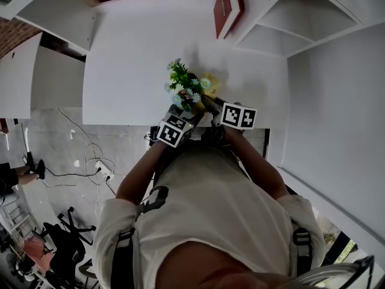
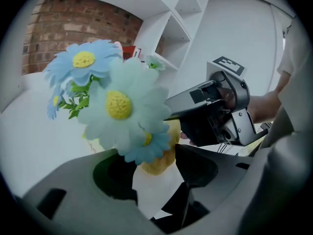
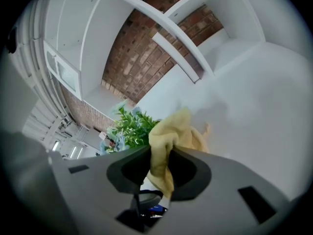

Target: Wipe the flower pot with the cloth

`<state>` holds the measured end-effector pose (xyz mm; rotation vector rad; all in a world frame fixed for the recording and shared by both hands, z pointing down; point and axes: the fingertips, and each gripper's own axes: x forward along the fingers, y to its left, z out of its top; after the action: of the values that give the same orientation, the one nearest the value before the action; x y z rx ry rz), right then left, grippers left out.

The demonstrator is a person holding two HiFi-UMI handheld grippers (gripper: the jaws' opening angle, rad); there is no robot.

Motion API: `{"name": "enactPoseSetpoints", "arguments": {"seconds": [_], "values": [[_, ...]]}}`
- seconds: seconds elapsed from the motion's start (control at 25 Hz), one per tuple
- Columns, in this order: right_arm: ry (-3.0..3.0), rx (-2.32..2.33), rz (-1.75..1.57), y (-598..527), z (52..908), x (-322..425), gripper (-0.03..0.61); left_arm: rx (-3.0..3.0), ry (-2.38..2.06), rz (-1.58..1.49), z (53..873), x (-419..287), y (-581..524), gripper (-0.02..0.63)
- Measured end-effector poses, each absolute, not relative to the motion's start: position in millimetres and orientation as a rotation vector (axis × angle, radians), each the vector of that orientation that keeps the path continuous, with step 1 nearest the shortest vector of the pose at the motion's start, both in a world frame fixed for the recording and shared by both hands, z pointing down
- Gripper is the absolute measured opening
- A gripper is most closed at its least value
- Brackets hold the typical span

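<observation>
The flower pot [image 2: 154,192] is small and white and carries pale blue daisies [image 2: 120,104] with green leaves [image 1: 183,84]. It stands at the near edge of the white table [image 1: 132,71]. My left gripper [image 2: 155,177] has the pot between its jaws, with both pads against the pot's sides. In the head view the left gripper [image 1: 191,110] reaches in from below the flowers. A yellow cloth [image 3: 168,141] hangs bunched in my right gripper [image 3: 161,168], which is shut on it. The cloth [image 2: 161,163] lies against the pot's far side, under the flowers. The right gripper [image 1: 207,101] is close on the right.
White shelves [image 1: 289,23] stand at the back right, with a red box [image 1: 227,5] beside them. A brick wall [image 3: 142,53] runs behind the table. Cables [image 1: 90,155] and an office chair [image 1: 66,233] are on the floor to the left.
</observation>
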<state>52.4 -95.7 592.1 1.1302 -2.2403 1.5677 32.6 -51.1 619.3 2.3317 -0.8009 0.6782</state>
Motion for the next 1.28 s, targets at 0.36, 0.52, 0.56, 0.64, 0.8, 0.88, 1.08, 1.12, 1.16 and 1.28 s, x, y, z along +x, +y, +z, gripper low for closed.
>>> {"name": "enactPoseSetpoints", "arguments": {"seconds": [0.36, 0.52, 0.56, 0.64, 0.8, 0.88, 1.08, 1.12, 1.16, 1.28], "values": [[-2.054, 1.126, 1.484, -84, 645, 55, 0.11, 2.348, -0.807, 0.783, 620, 4, -40, 0.249], [-2.022, 1.127, 1.509, -83, 652, 59, 0.11, 2.307, -0.948, 0.82, 621, -39, -64, 0.249], [-2.026, 1.122, 1.51, -83, 651, 58, 0.11, 2.305, -0.962, 0.821, 621, -45, -70, 0.249], [-2.039, 1.111, 1.509, -82, 646, 56, 0.11, 2.322, -0.959, 0.831, 620, -48, -82, 0.249], [-2.104, 1.105, 1.56, -87, 619, 46, 0.11, 2.363, -0.91, 0.827, 615, -41, -95, 0.245], [-2.143, 1.099, 1.621, -87, 602, 39, 0.11, 2.36, -0.904, 0.782, 614, -38, -95, 0.236], [-2.186, 1.109, 1.682, -88, 587, 33, 0.11, 2.322, -0.914, 0.723, 614, -26, -91, 0.236], [-2.182, 1.121, 1.684, -89, 589, 34, 0.11, 2.314, -0.929, 0.71, 614, -24, -91, 0.236], [-2.178, 1.134, 1.688, -90, 592, 36, 0.11, 2.303, -0.947, 0.691, 613, -22, -91, 0.236], [-2.152, 1.18, 1.698, -92, 603, 42, 0.114, 2.264, -0.979, 0.626, 612, -19, -90, 0.229]]}}
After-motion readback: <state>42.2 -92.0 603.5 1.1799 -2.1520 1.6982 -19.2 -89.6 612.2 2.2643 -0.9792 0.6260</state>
